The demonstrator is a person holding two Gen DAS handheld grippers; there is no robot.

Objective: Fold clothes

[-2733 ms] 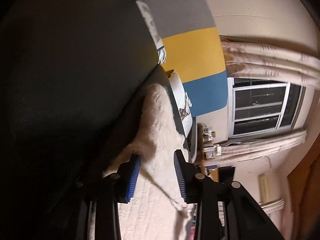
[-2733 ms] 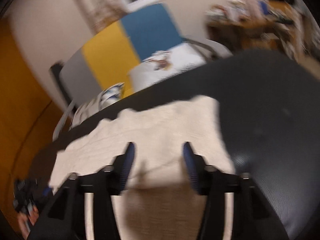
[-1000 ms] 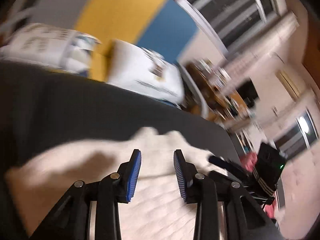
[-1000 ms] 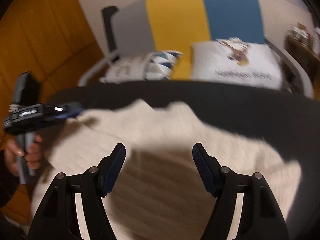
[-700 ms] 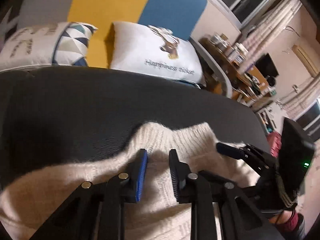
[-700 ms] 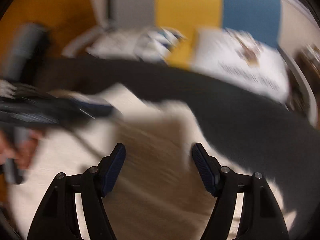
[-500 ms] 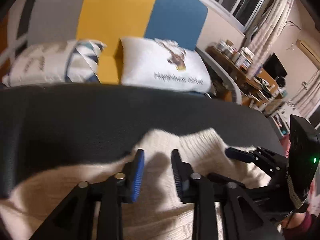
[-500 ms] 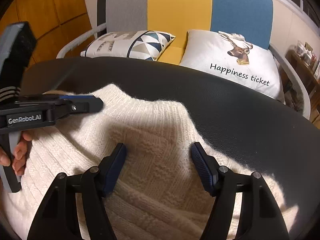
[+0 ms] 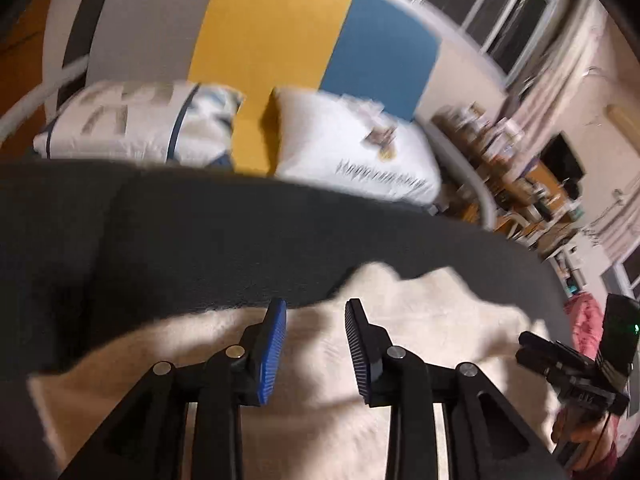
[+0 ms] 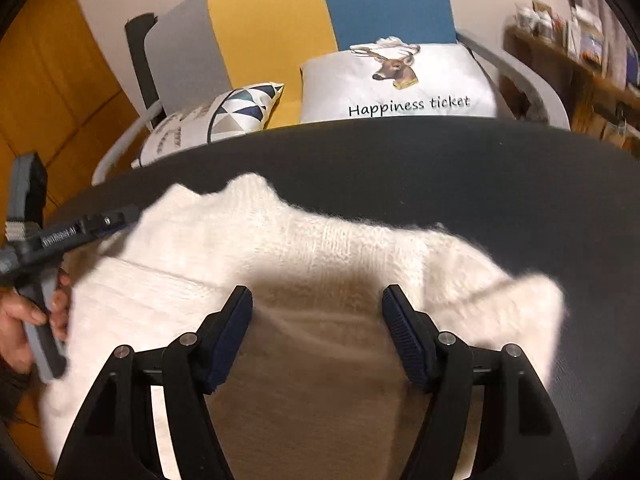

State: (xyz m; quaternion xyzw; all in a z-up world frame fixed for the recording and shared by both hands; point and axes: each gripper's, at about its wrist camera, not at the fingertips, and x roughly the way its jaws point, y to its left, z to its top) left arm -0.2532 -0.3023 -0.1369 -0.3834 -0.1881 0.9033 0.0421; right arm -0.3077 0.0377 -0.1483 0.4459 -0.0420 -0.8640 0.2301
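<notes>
The cream knit sweater (image 10: 320, 248) lies spread on the dark table (image 10: 440, 168); soft, thick and floppy, best pinched at its far edge. Left gripper (image 9: 316, 320) and right gripper (image 10: 316, 300) hover over it, jaws apart, empty. Its near part is cut off

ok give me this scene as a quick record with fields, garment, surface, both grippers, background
garment: cream knit sweater, lying spread out, partly rumpled
surface: dark table, the sweater rests on it
left hand-held gripper: jaws apart above the sweater's far edge, nothing pinched
right hand-held gripper: jaws wide apart over the sweater, nothing pinched
hand: holds the left gripper's handle
background: sofa in grey, yellow and blue panels; deer pillow printed "Happiness ticket"; triangle-pattern pillow
fold progress: no neat fold visible yet
</notes>
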